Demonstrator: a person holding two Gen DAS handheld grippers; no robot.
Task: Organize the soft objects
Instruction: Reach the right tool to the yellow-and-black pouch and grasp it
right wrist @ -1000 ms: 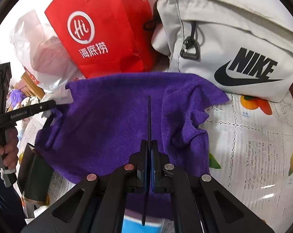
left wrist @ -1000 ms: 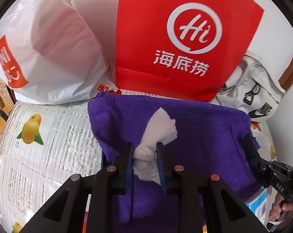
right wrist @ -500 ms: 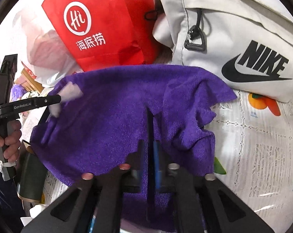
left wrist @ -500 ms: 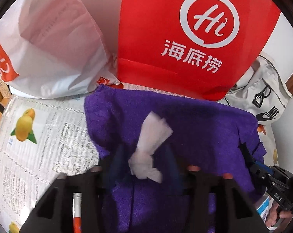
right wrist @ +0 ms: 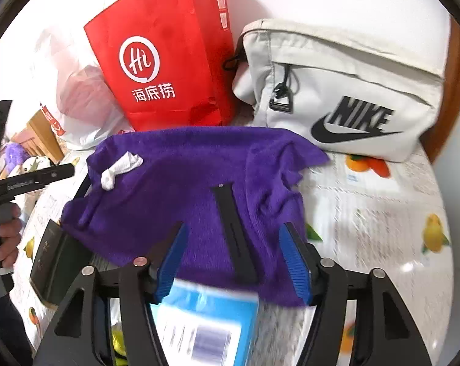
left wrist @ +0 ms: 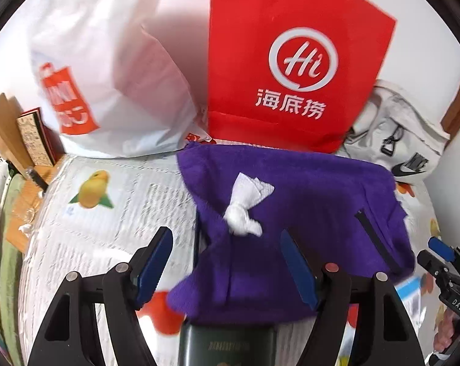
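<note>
A purple towel (left wrist: 306,207) lies spread over things on the table; it also shows in the right wrist view (right wrist: 181,189). A crumpled white tissue (left wrist: 246,202) rests on its left part, also seen from the right (right wrist: 118,169). A thin black strap (right wrist: 234,231) lies on the towel's right part, visible in the left wrist view too (left wrist: 373,238). My left gripper (left wrist: 226,270) is open and empty, just short of the tissue. My right gripper (right wrist: 233,262) is open, its jaws either side of the strap.
A red paper bag (left wrist: 294,70), a white plastic bag (left wrist: 108,85) and a grey Nike bag (right wrist: 345,91) stand behind the towel. A dark box (right wrist: 53,265) and a blue box (right wrist: 205,326) poke out under the towel. The tablecloth (left wrist: 101,228) is fruit-printed.
My left gripper opened, dropped the tissue on the towel and drew back. My right gripper opened and let go of the black strap, which now lies on the towel.
</note>
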